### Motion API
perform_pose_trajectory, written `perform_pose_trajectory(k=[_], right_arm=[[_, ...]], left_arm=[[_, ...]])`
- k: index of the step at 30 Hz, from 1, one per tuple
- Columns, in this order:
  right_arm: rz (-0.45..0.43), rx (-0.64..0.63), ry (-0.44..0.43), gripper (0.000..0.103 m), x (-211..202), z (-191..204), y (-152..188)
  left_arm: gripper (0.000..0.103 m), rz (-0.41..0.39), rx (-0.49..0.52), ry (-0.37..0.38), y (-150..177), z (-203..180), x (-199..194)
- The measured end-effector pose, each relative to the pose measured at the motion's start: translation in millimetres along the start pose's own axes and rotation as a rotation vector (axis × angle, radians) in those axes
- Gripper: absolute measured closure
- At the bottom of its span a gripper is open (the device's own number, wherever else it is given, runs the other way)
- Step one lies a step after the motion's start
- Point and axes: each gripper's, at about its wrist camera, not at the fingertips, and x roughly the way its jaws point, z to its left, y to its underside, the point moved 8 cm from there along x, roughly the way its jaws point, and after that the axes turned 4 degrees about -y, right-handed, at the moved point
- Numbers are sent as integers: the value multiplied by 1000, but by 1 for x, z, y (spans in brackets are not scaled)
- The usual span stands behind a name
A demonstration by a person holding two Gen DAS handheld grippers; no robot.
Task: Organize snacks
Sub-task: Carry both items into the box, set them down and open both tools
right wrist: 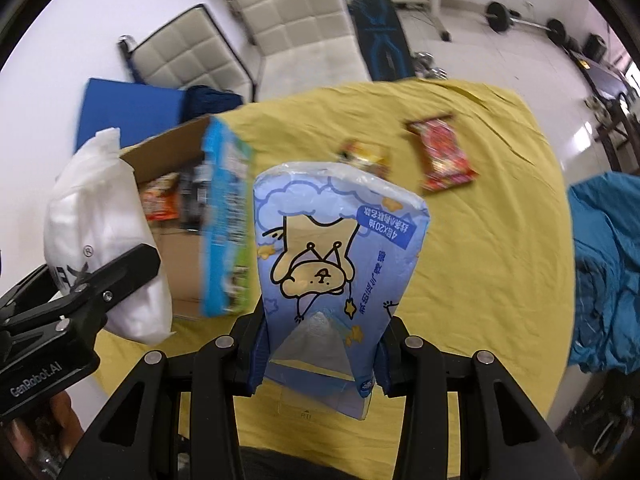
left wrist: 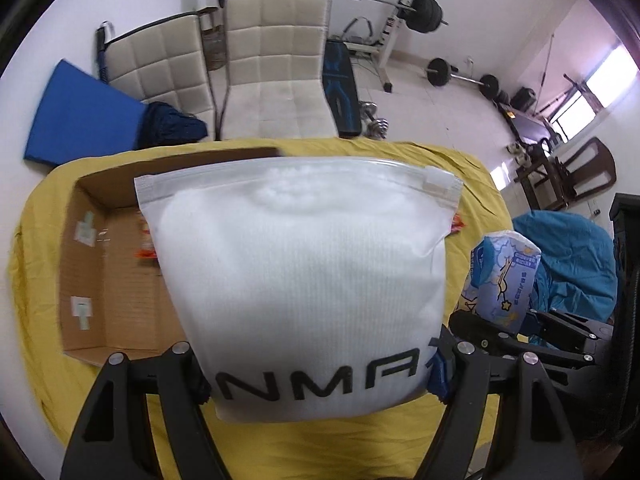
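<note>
Both jaws grip packs: white pouch (left wrist: 304, 280), tissue pack (right wrist: 340, 256).

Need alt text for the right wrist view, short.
The right gripper holds up a blue tissue pack over a yellow cloth. At left, the left gripper holds a white bag beside a cardboard box; two snack packets lie beyond.

White chairs (left wrist: 276, 64) (quilted), barbell rack (left wrist: 404, 20), bright window (left wrist: 600, 88).
</note>
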Motion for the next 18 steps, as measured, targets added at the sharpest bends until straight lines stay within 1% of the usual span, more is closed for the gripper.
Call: perform_pose_trajectory(k=[3,4,5,7,8,10,12,15,18], right_arm=[[-11,-30,-25,59,-4,39,-8],[-12,-42,-31,59,-2,53,-10],[-11,-52,-39,59,0,68,-13],[-3,-66,-52,59,8,96,-18],[6,-73,-61,59,16,107,-20],[23,-84,-78,59,30,128,-23],[39,-102,-71,59,44,148,-27],[73,-114,-76,59,71,171,-32],[107,-128,-64,59,99,194,-36]], left_arm=[[27,-4,-26,-17,-5,42,-5],[27,-1,-39,-26,-6,60,-6],[27,2,-46,-32,-6,68,-5],[27,11,-59,-48,-7,96,-3],[27,17,-68,-62,-8,113,0],[27,28,-75,-89,-7,135,5],[27,47,-94,-104,-7,160,13],[27,93,-135,-94,-4,189,29],[27,123,-163,-93,-3,210,42]])
